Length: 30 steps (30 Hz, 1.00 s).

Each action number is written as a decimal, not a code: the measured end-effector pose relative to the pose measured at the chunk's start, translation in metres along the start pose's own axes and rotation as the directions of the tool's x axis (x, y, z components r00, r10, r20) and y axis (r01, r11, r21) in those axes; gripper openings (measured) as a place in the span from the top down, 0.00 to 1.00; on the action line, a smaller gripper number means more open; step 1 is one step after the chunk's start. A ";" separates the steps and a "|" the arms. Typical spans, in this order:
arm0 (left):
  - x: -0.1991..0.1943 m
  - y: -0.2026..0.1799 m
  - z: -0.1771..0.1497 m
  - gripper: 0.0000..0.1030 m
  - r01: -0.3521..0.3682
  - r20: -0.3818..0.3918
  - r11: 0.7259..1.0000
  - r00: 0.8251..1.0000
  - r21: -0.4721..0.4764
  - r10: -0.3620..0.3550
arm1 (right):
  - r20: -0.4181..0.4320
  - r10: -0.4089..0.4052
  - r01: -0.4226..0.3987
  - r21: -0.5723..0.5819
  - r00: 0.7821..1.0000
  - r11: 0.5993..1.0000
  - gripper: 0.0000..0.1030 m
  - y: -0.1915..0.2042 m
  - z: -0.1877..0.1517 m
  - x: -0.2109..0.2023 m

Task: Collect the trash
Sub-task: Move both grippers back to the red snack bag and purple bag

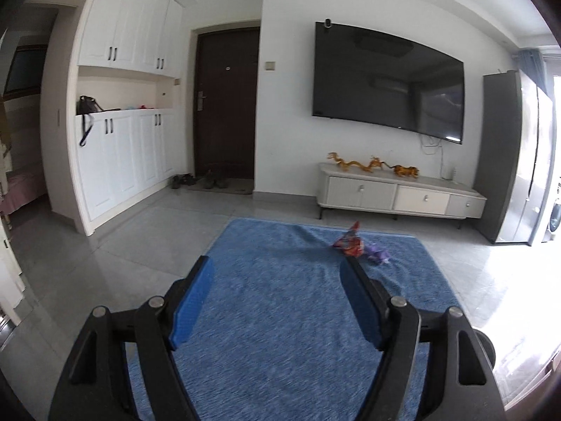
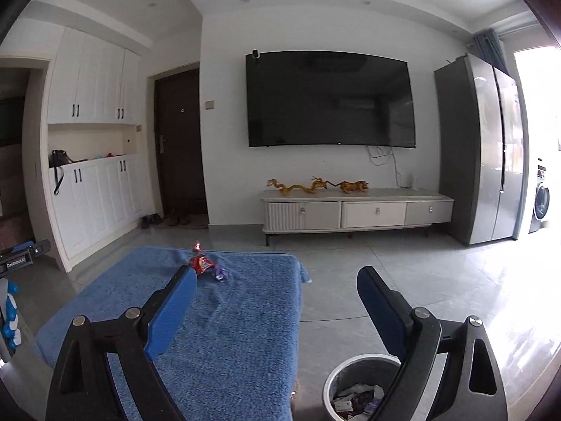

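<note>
Two wrappers, one red (image 1: 348,244) and one purple (image 1: 378,255), lie side by side on the blue rug (image 1: 280,315). One bin (image 2: 361,389) holds scraps. Both the left gripper (image 1: 278,275) and right gripper (image 2: 277,284) gape, empty. Grey tiled floor (image 1: 140,238), one wall TV (image 2: 329,100).

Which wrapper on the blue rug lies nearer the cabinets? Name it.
The red wrapper. It lies on the cabinet side of the purple wrapper, which sits beside it toward the bin.
</note>
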<state>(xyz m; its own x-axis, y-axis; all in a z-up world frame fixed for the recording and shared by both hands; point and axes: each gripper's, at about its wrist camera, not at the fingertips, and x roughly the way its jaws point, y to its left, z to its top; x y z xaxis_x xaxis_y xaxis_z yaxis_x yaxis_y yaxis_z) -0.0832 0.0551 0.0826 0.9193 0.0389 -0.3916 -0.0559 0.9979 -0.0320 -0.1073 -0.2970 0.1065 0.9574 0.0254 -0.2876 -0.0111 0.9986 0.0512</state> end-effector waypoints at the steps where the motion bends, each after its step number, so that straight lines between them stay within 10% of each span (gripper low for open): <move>1: 0.000 0.003 -0.002 0.29 0.001 -0.010 1.000 1.000 0.001 -0.001 | -0.006 0.006 -0.006 -0.004 1.000 1.000 0.10 0.004 0.000 0.003; 24: 0.066 0.044 -0.036 0.29 0.092 -0.170 0.996 0.981 -0.013 -0.093 | -0.125 0.035 -0.044 -0.075 0.992 0.996 0.06 0.076 0.023 0.070; 30: 0.131 0.029 -0.034 0.29 0.168 -0.278 0.986 0.946 -0.022 -0.167 | -0.192 0.091 -0.107 -0.077 0.977 0.991 0.06 0.088 0.024 0.138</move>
<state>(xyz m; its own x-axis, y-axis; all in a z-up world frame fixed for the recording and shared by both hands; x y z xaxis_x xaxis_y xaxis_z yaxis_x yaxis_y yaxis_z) 0.0225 0.0875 -0.0008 0.7708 -0.1445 -0.6205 0.0911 0.9889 -0.1172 0.0302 -0.2068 0.0941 0.8792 0.1242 -0.4600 -0.1360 0.9907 0.0076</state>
